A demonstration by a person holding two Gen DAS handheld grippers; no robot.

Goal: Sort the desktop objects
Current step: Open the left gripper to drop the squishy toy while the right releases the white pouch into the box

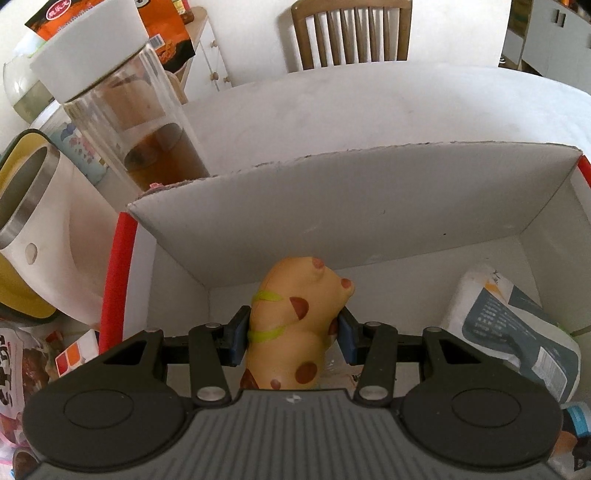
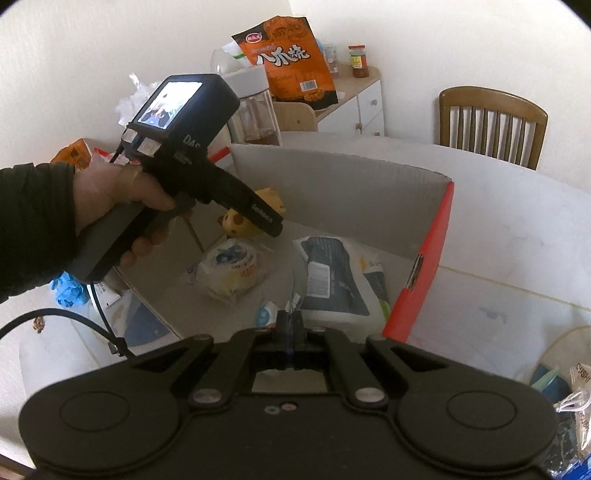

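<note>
- Left wrist view: the left claw (image 1: 293, 334) is clamped on a soft tan toy with brown spots and green stripes (image 1: 295, 314), its blue pads pressing both flanks. The toy hangs inside the open white cardboard box with red edges (image 1: 369, 206), near the back wall and low over the floor, so this item looks nearly delivered but not yet let go.
- A white and grey printed packet (image 1: 517, 325) already lies in the box at the right.
- Outside the box, at the left, stand a clear glass jar with a white lid (image 1: 122, 99) and a white steel-rimmed tumbler (image 1: 40, 206), seemingly left to sort.
- The white surface (image 1: 369, 107) runs back to a wooden slatted chair (image 1: 351, 33) and a pale wall.
- Right wrist view: the right claw (image 2: 290, 323) is clenched shut, with nothing clearly between its tips, poised over the box.
- A wrapped white roll of tape (image 2: 231, 269) lies in the box too.
- An orange snack bag (image 2: 291, 59) stands behind, and loose wrappers (image 2: 569, 391) wait on the surface at the right.
</note>
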